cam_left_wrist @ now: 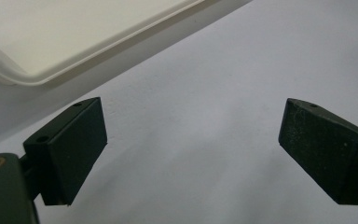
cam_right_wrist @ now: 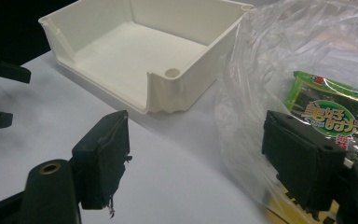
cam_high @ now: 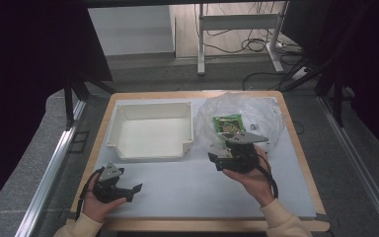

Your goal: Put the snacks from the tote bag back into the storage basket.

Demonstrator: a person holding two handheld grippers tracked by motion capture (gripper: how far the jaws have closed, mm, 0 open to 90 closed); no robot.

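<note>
Two hands at the near edge of the white-topped wooden table [cam_high: 177, 197], each holding a black two-jaw gripper. Left gripper [cam_high: 134, 193] sits near the front-left corner, jaws spread wide apart with nothing between them, pointing right across bare white surface; in the left gripper view [cam_left_wrist: 193, 149] both black pads hang just above the tabletop, with the front edge of the bin at upper left. Left hand [cam_high: 96, 200] cups it from below, cream sleeve at the bottom edge.

Right gripper [cam_high: 216, 162] is right of centre, jaws also spread open and holding nothing, pointing left-forward, grey three-cornered plate on top. Right hand [cam_high: 251, 177] grips it from the near side. In the right gripper view [cam_right_wrist: 196, 158] one jaw overlaps the bag edge; contact cannot be told.

White open-top rectangular plastic bin [cam_high: 150, 129] [cam_right_wrist: 144, 51] with a low cut-out front wall sits at the back-left, empty. Crumpled clear plastic bag [cam_high: 242, 116] [cam_right_wrist: 279, 60] lies at the back-right, just beside the bin. Inside it, a green printed snack packet [cam_high: 228, 123] [cam_right_wrist: 328, 109], flat, near the right gripper.
</note>
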